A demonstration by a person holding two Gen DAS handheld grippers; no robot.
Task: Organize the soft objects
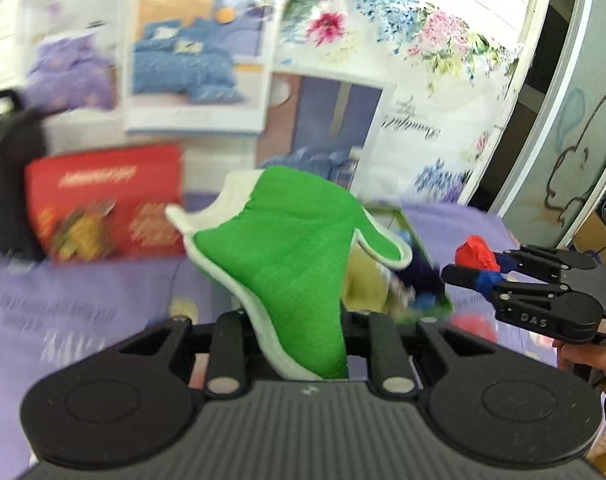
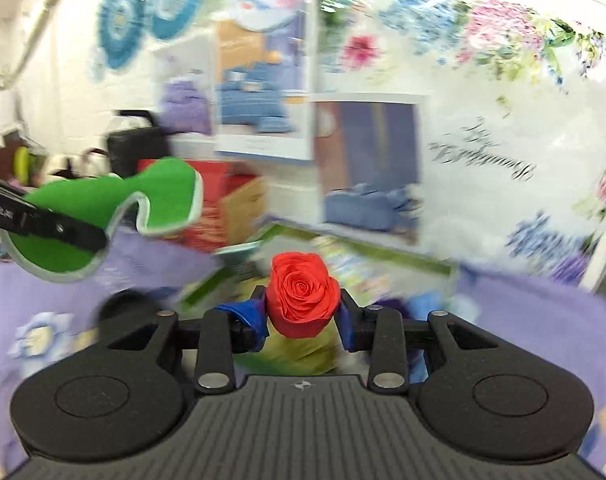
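Observation:
A green soft piece with a white border sticks up from between the jaws of my left gripper, which is shut on its lower end. In the right wrist view the same green piece hangs in the air at the left, clamped by the left gripper. My right gripper is shut on a red fabric rose, held between blue-taped fingers. From the left wrist view the right gripper is at the right with the rose at its tip. Both views are blurred by motion.
A green-rimmed box with several soft items lies below on a purple floral cloth. A red box and a black bag stand at the left. Bedding packages and floral fabric cover the back wall.

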